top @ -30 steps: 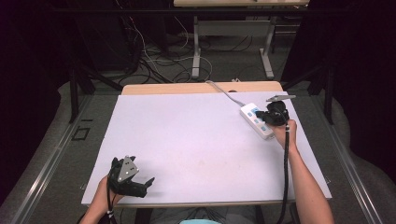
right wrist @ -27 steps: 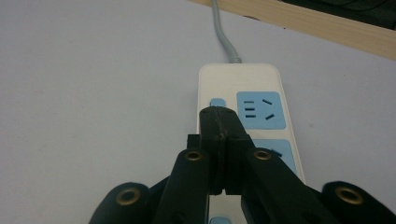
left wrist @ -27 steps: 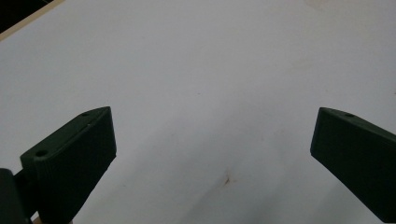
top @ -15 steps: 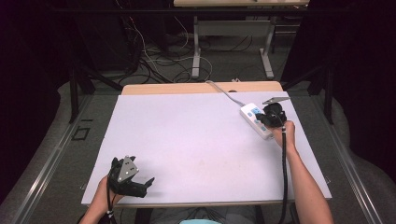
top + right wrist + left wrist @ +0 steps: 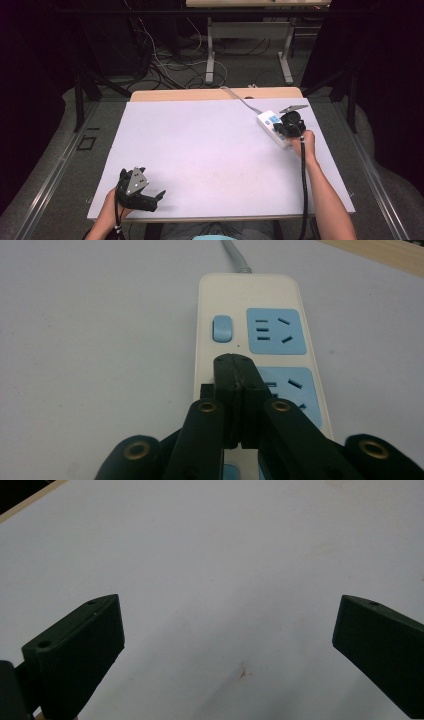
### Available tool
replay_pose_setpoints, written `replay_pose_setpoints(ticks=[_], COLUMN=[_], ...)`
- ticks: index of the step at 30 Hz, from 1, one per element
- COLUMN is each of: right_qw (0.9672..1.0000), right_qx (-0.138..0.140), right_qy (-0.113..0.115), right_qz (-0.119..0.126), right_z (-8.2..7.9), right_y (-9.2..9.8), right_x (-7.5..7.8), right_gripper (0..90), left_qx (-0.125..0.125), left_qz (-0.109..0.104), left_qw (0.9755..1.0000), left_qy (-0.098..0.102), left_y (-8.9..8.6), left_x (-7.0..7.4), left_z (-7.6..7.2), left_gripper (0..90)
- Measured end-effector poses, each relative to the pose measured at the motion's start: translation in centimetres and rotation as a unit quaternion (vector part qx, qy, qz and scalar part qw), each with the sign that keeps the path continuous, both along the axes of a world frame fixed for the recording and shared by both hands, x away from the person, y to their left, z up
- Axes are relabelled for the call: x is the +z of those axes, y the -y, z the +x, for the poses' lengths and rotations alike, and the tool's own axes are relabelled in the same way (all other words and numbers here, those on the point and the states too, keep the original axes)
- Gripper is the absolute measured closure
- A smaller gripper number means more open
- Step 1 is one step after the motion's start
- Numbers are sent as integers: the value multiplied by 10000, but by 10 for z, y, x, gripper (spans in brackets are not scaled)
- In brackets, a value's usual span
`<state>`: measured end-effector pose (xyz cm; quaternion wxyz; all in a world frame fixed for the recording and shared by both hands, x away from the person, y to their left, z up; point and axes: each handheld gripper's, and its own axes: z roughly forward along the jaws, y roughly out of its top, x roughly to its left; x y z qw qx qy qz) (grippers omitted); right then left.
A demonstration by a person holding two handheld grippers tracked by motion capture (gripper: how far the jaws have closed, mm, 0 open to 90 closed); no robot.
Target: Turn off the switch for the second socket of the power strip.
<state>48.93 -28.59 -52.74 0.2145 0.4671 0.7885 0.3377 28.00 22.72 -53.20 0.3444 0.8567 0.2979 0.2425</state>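
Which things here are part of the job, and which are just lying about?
Part of the job:
power strip
its blue switch
right gripper, jaws shut

Just about:
left gripper, open, resting on the table
floor cables

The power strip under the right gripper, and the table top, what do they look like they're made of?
Power strip: likely moulded plastic, smooth white shell with blue socket faces and a faint sheen. Table top: seemingly a matte white laminate board; a bare wood-coloured strip shows along its far edge.
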Motion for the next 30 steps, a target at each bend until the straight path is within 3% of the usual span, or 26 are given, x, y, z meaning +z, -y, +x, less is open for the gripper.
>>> replay_pose_setpoints(ticks=[16, 26, 30], right_qw=[10000, 9998, 9995], right_qx=[-98, -159, -188], right_qy=[17, 61, 101], right_qz=[1, -77, -229], right_z=[0, 0, -2], right_y=[-1, -4, -7], right_x=[-3, -4, -4], right_gripper=[900, 900, 900], left_qx=[-12, -19, -24], left_qz=[26, 45, 35], left_qw=[10000, 10000, 10000], left_qy=[19, 21, 9], left_y=[1, 2, 2], left_x=[0, -1, -1], left_z=[0, 0, 0], left_gripper=[0, 0, 0])
